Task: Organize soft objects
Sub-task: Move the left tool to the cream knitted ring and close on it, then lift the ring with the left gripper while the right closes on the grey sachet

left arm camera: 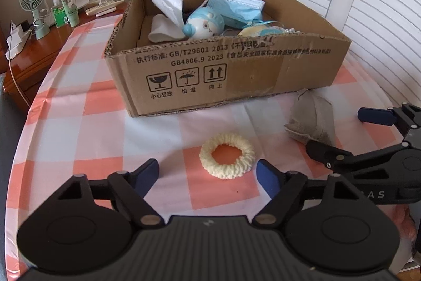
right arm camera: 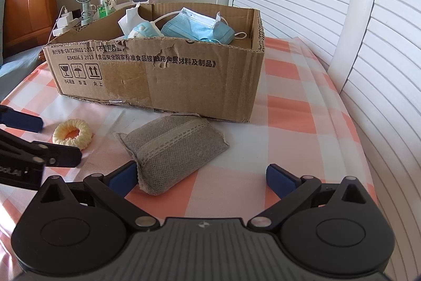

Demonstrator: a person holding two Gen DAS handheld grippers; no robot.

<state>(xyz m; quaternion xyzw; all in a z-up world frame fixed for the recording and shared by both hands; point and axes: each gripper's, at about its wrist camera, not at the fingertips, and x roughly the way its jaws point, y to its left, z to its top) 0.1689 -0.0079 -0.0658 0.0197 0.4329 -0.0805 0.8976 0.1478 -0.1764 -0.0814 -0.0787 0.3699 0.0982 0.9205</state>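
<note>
Between my left gripper [left arm camera: 208,173], jaws spread and empty, lies the cream scrunchie [left arm camera: 227,156] flat on the worktop [left arm camera: 79,123]; it looks light and squashy, so I would pinch across one side of the ring. My right gripper [right arm camera: 202,178] is spread too, one pad at the corner of the grey fabric pouch [right arm camera: 171,152], soft and probably limp, best taken across its folded middle. Both lie just before the cardboard box [left arm camera: 236,75], whose near wall needs clearing, with open checked cloth around.
</note>
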